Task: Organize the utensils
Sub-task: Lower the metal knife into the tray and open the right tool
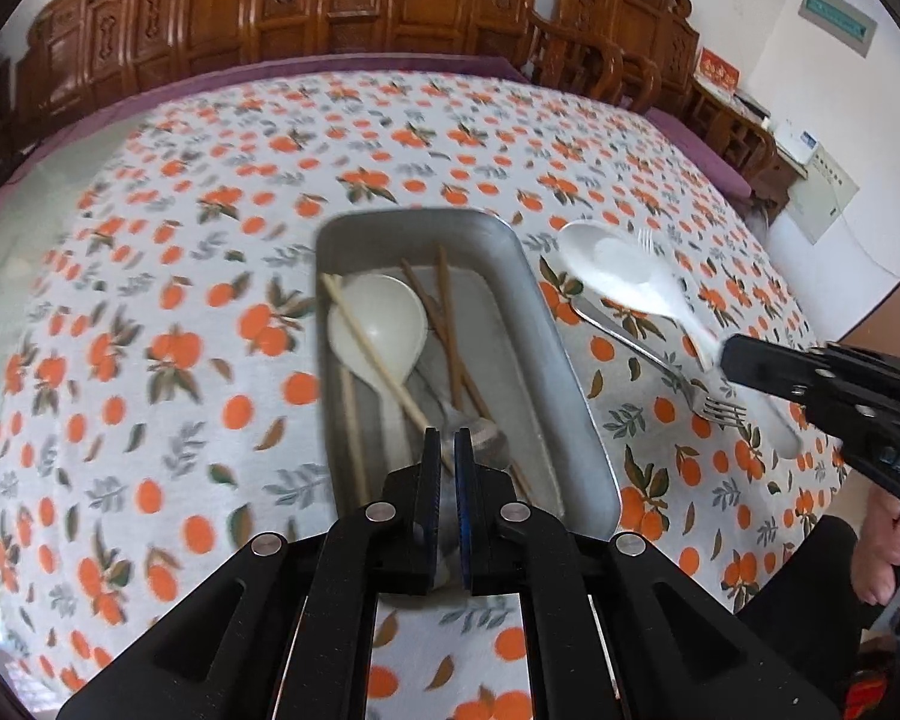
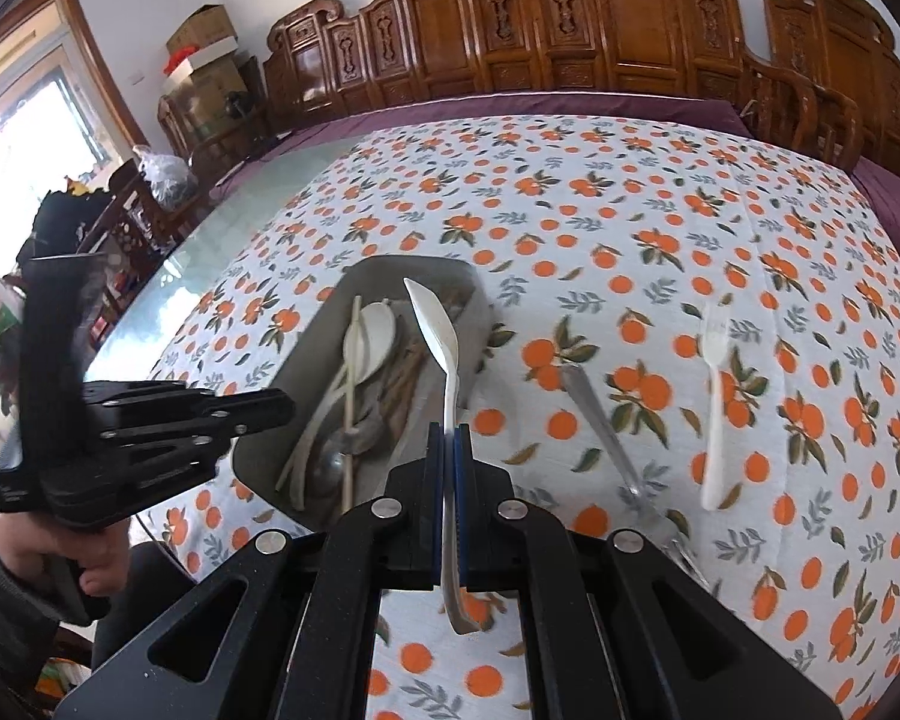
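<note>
White spoon on its way to the tray — keep the handle pinched and the bowl level.

The right tool (image 2: 450, 438) is clamped on the white plastic spoon (image 2: 435, 324), held over the metal tray's (image 1: 576, 384) near rim; release low, alongside the chopsticks (image 1: 378, 360). The left tool (image 1: 447, 450) is closed and empty. A steel fork (image 1: 660, 354) and a plastic fork (image 2: 714, 396) lie on the orange-printed worktop (image 1: 150, 276).

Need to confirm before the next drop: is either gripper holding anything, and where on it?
The right gripper pinches the white spoon by its handle, bowl pointing away. The left gripper is shut on nothing.
</note>
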